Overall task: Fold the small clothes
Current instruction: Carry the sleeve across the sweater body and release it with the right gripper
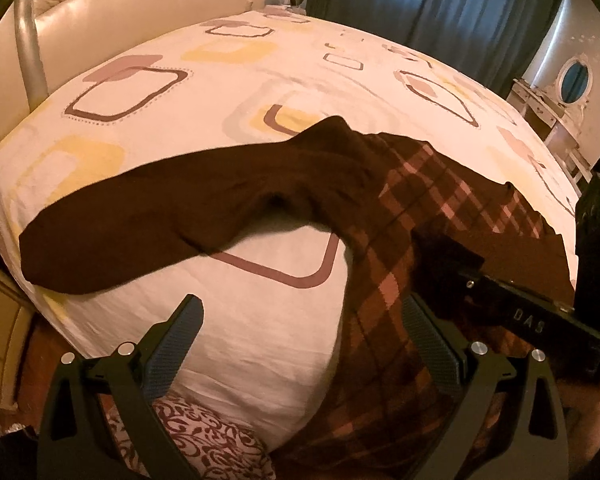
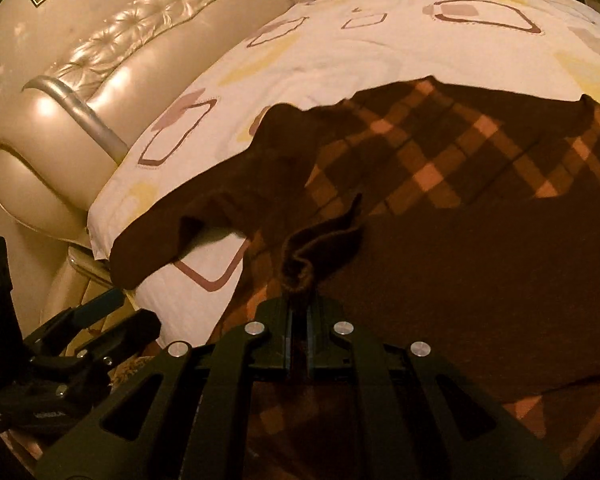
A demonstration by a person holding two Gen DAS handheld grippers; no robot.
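Centrally, the right gripper is clamped on what looks like a brown sleeve of the plaid garment; at lower frame, the left gripper stands apart, empty.

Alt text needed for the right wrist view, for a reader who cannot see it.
The right gripper is shut on a bunched edge of a brown plaid garment lying on a bed with a patterned white sheet. The open left gripper shows at lower left, a padded headboard behind.

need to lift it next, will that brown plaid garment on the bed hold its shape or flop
Probably floppy: the garment drapes over the bed edge and bunches where the right tool pinches it. The long sleeve would likely dangle.
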